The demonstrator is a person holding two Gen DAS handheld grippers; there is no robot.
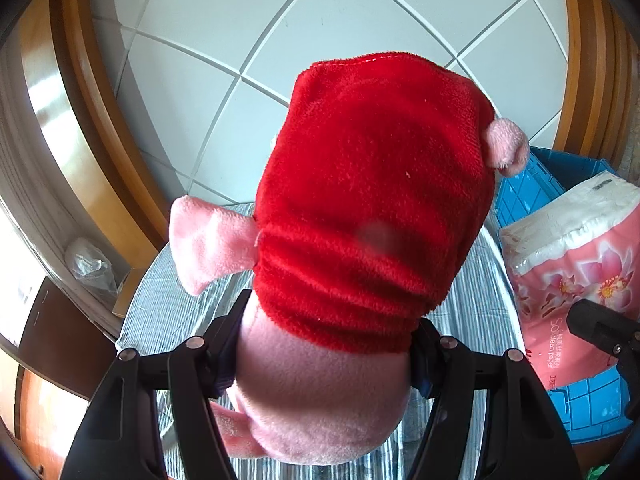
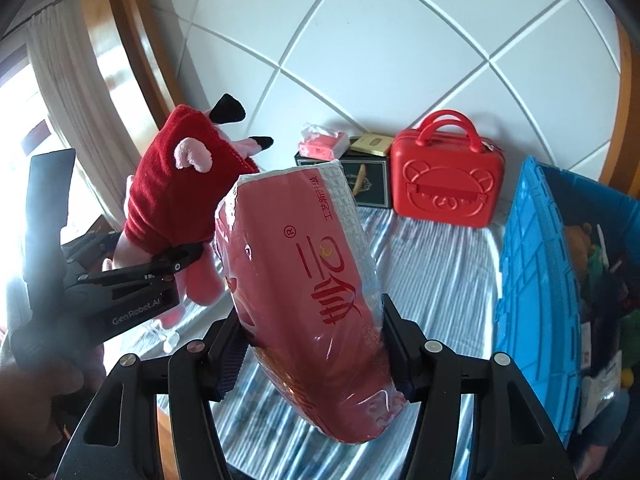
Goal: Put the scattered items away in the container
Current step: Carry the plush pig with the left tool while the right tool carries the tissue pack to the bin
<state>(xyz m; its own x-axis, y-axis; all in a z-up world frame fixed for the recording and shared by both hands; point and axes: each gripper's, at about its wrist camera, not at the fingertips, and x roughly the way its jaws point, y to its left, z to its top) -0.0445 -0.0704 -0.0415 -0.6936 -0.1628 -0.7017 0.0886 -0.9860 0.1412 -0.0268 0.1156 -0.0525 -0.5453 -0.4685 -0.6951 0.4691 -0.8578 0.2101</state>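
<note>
My left gripper [image 1: 326,346] is shut on a pink plush pig in a red dress [image 1: 372,200] and holds it up over the striped cloth. The pig also shows in the right wrist view [image 2: 180,192], with the left gripper [image 2: 176,260] under it. My right gripper [image 2: 314,354] is shut on a red-and-pink pack of tissue paper [image 2: 304,280], held upright above the cloth. The pack also shows in the left wrist view [image 1: 576,272], in front of the blue crate [image 1: 520,196]. The blue crate [image 2: 536,280] stands at the right and holds several items.
A red bear-face case [image 2: 444,184], a dark box [image 2: 368,184] with a gold box on top and a small red tissue pack [image 2: 324,144] stand at the back by the white tiled wall. A striped cloth [image 2: 436,280] covers the surface. A wooden frame and curtain are at the left.
</note>
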